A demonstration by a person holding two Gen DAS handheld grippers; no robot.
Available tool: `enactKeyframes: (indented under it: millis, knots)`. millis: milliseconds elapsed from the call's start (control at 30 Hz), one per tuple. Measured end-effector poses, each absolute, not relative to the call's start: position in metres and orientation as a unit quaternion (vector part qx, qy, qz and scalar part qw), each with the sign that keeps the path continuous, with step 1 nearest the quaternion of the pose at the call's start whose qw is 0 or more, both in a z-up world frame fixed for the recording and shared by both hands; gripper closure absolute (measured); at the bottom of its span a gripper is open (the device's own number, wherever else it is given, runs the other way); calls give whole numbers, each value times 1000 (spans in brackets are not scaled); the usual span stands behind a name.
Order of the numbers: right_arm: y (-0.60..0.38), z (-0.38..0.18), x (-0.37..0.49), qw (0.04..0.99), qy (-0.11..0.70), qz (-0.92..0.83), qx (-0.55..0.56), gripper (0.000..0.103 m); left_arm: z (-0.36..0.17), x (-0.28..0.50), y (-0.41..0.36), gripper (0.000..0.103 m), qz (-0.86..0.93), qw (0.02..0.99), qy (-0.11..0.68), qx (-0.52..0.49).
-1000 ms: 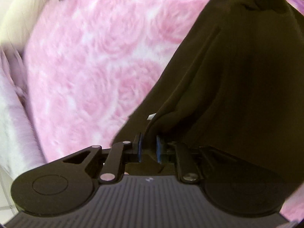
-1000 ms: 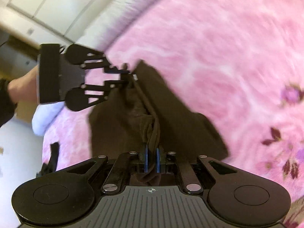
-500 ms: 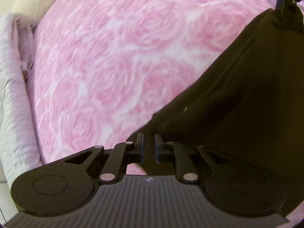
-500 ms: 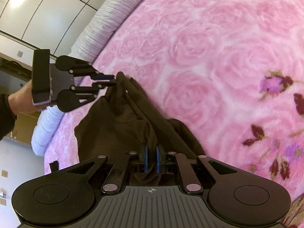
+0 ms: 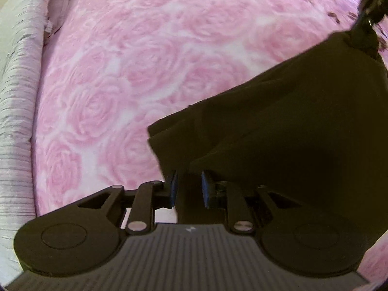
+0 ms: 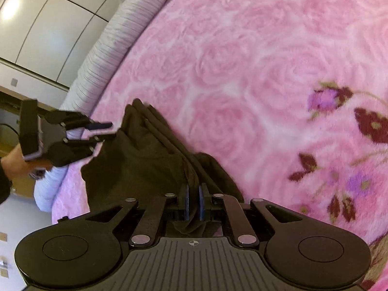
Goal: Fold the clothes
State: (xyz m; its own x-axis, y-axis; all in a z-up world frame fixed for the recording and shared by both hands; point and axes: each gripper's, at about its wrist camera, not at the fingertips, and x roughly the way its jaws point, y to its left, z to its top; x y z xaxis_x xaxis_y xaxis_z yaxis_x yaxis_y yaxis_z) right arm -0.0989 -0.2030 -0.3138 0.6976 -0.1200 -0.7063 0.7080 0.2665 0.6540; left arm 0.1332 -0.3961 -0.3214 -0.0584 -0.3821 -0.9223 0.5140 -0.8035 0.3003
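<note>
Left tool (image 5: pixel 188 189) now parted off dark garment (image 5: pixel 278 133), right tool (image 6: pixel 193 202) clamped on its bunched edge.

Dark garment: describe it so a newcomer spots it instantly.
Start at the pink rose-patterned blanket covering the bed. On it lies a dark brown garment, one end pinched in the right hand-held gripper. It is the only dark, plain cloth on the pink.

A bed fills most of the room, spread with a fluffy pink blanket (image 6: pixel 242 72) patterned in roses, with purple flowers and dark leaves (image 6: pixel 344 126) toward one side. A pale ribbed bolster (image 6: pixel 121 36) lines its edge. Beyond stand white panelled cupboard doors (image 6: pixel 43 24), catching a light's glare.
</note>
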Motion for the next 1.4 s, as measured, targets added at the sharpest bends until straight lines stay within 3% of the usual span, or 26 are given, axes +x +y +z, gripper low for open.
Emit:
enactKeyframes:
  millis: [333,467,500,600,633,733,767,800,833,1167,1233,1333,1400]
  knots:
    - [-206,-313,-117,739,277,-309,531,101,-340,127,-408,80,-719,325,74,610]
    - [-198,-294,-120,744,285,-339,501,94,-331,133,-405,77,-713,346,71,605]
    - [-194,-290,-121,746,283,-339,498,84,-325,135,-402,77,-716,350,74,600]
    - [-187,-287,-123,746,280,-339,501,37,-306,141,-391,78,-736,348,101,572]
    - [-188,-291,-123,743,278,-338,506,34,-300,141,-387,78,-746,343,116,559]
    - [-190,-301,-122,735,274,-335,522,36,-308,133,-378,77,-757,321,137,552]
    - [-191,-305,-121,732,273,-334,528,44,-315,129,-378,77,-754,321,135,557]
    - [-192,-308,-121,729,272,-333,533,85,-321,124,-378,77,-751,321,133,561]
    - [-193,-312,-121,726,270,-332,538,101,-327,120,-378,77,-749,321,132,565]
    - [-198,-337,-128,702,261,-327,576,99,-343,141,-406,70,-721,363,155,569]
    - [-196,-329,-127,706,287,-341,550,86,-339,162,-408,70,-701,391,162,574]
    - [-188,-314,-121,721,334,-358,491,78,-325,193,-405,66,-681,425,177,569]
    - [-181,-304,-115,731,359,-362,454,77,-311,206,-393,70,-673,441,171,568]
